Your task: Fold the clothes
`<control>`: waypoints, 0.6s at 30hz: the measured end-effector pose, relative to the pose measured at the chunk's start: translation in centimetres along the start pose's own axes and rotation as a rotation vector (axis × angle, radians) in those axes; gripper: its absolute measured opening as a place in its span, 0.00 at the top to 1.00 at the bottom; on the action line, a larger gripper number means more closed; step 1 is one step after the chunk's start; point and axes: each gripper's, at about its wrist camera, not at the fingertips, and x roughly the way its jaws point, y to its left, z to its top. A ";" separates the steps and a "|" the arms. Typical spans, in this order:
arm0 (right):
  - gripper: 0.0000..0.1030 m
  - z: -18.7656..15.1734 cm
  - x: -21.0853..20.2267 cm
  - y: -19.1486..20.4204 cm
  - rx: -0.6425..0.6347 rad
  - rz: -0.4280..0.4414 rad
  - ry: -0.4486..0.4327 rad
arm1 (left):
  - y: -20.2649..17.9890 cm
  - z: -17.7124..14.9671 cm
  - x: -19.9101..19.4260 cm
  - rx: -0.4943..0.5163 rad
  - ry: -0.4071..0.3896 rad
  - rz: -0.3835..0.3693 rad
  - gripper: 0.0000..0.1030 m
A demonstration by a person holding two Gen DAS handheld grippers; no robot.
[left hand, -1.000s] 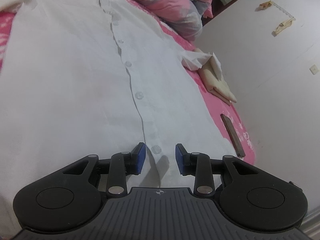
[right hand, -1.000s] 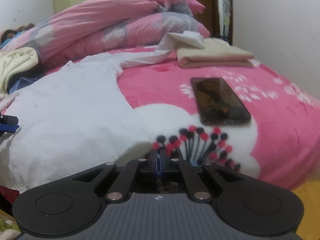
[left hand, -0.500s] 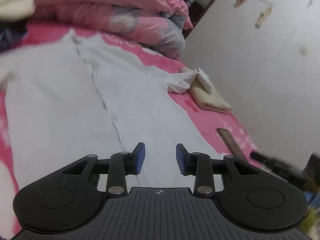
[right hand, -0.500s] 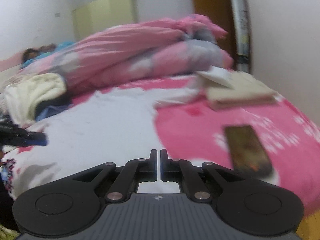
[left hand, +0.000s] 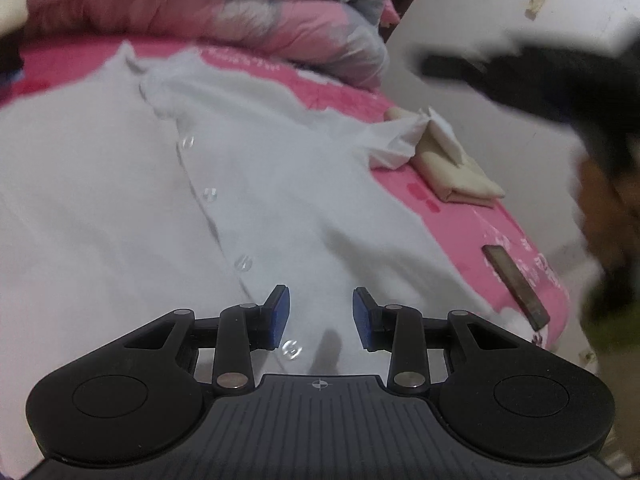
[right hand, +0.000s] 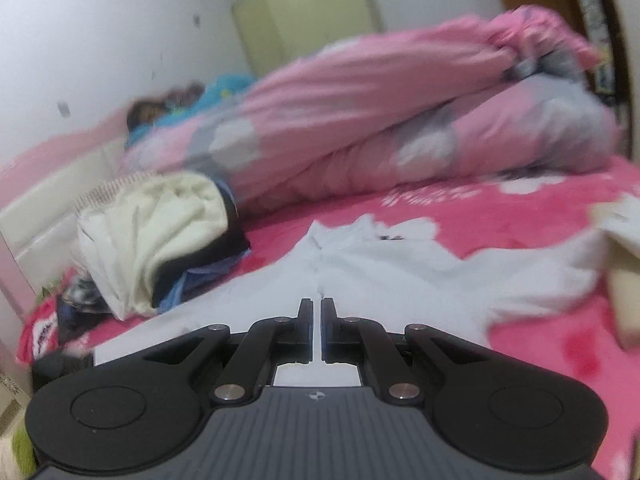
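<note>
The left gripper (left hand: 320,318) hangs just above the white shirt (left hand: 160,208), its blue pads wide apart and holding nothing. The right gripper (right hand: 317,330) is pressed almost closed with only a thin gap, and seems to hold nothing, though the picture is blurry. The shirt lies flat, buttons up, on the pink bed cover (left hand: 472,208). A dark phone (left hand: 516,282) sits near the bed's edge. Farther off lies a folded cream cloth (left hand: 456,178). Behind it is a big pink quilt (right hand: 400,120), then the white wall (left hand: 500,12) and a pale green cupboard (right hand: 308,16).
</note>
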 end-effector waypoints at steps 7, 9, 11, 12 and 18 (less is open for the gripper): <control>0.97 3.9 16.9 0.0 -0.160 -0.058 0.185 | 1.9 -1.1 1.1 -0.051 0.002 -0.050 0.67; 0.97 4.1 20.6 -1.0 -0.168 -0.100 0.203 | 2.4 -1.5 1.5 -0.065 0.002 -0.065 0.67; 0.97 4.4 23.4 -2.7 -0.150 -0.145 0.201 | 3.0 -1.8 1.8 -0.079 0.003 -0.079 0.67; 0.97 4.6 24.7 -3.6 -0.136 -0.167 0.196 | 3.2 -1.9 2.0 -0.087 0.003 -0.086 0.67; 0.97 4.7 29.8 -8.9 -0.027 -0.280 0.222 | 3.4 -2.5 1.7 -0.087 -0.008 -0.106 0.67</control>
